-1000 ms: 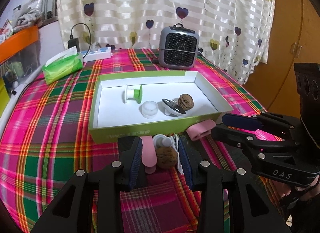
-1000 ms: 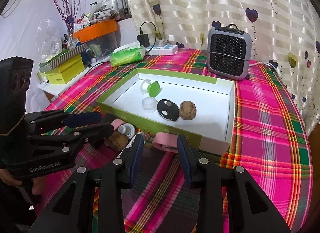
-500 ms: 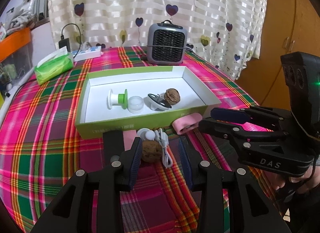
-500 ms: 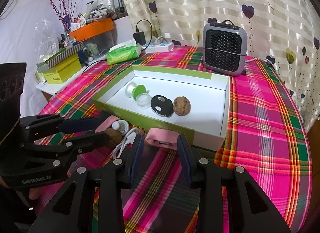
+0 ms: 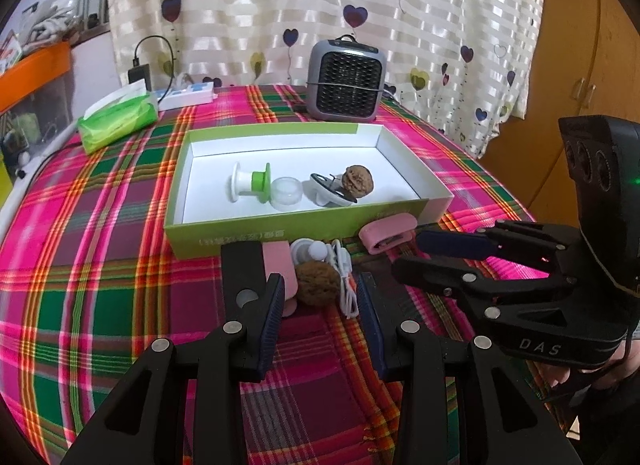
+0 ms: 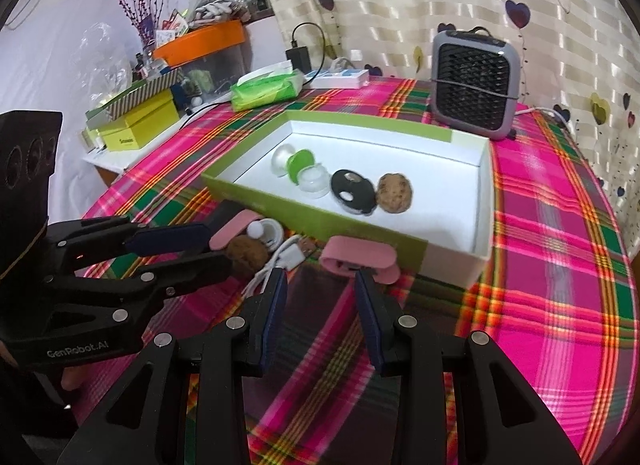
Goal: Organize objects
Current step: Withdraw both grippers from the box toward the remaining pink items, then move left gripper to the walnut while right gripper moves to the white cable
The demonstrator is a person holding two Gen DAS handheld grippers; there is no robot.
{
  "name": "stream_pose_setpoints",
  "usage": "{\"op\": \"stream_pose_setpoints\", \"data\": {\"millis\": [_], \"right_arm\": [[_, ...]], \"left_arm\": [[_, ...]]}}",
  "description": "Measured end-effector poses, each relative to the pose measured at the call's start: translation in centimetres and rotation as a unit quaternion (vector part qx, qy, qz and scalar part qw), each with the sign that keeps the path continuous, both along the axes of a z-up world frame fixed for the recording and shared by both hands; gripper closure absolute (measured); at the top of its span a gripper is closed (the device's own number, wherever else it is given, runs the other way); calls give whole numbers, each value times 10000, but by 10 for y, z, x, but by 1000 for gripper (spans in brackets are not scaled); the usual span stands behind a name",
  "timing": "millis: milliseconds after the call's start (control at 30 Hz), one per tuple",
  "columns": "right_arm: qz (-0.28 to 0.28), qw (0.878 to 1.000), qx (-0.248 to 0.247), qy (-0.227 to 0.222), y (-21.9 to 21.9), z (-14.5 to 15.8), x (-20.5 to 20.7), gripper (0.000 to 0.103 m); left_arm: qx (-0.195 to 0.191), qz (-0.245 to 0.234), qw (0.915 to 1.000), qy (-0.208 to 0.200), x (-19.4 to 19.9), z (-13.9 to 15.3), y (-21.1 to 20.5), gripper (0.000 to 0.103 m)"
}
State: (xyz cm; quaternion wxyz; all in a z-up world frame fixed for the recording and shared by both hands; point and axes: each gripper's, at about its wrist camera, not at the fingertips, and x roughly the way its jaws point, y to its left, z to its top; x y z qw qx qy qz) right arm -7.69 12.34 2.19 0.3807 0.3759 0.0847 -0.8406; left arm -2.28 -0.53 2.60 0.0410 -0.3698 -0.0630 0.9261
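1. Left claw (image 5: pixel 320 305): jaws spread, nothing pinched. It hovers over the plaid-covered counter (image 5: pixel 100 285), pointing at a small cluster of loose items.
2. Right claw (image 6: pixel 320 297): jaws spread about halfway, nothing between the pads. It points at a pink clip (image 6: pixel 360 259) lying on the counter against the near wall of the box.
3. Loose cluster, just beyond the left claw tips: a walnut (image 5: pixel 316 283), a white coiled cable (image 5: pixel 346 277) touching its right side, a small white round item (image 5: pixel 310 251) behind it, and a flat pink piece (image 5: pixel 280 261) to its left, partly hidden by the left finger.
4. The pink clip in the left wrist view (image 5: pixel 386 233) lies to the right of the cluster, near the right claw's tips.
5. Green box (image 5: pixel 280 235), open-topped with a white interior, stands just behind the cluster. Inside, left to right: a white-and-green spool (image 5: pixel 250 183), a translucent round lid (image 5: pixel 286 193), a black-and-white disc-shaped item (image 5: pixel 330 191) and a second walnut (image 5: pixel 357 181) leaning on it.
6. Behind the box: a grey fan heater (image 5: pixel 346 81) at the centre; a green tissue pack (image 5: pixel 116 121) and a white power strip (image 5: pixel 188 95) at the left.
7. Background: a curtain with heart prints (image 5: pixel 320 5).
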Motion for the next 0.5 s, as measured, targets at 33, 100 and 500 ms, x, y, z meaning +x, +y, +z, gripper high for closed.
{"op": "stream_pose_setpoints", "data": {"millis": [33,100,500], "right_arm": [[13,10000,-1,-14,-1,-1,1,66],[39,10000,-10,-53,-4,-2,2,66],[401,9989,159,-185,-35,-10,16,66]], "left_arm": [[5,3,10000,7,1,0,-1,68],[15,16,10000,27,3,0,-2,68],[181,280,9994,92,13,0,-27,68]]}}
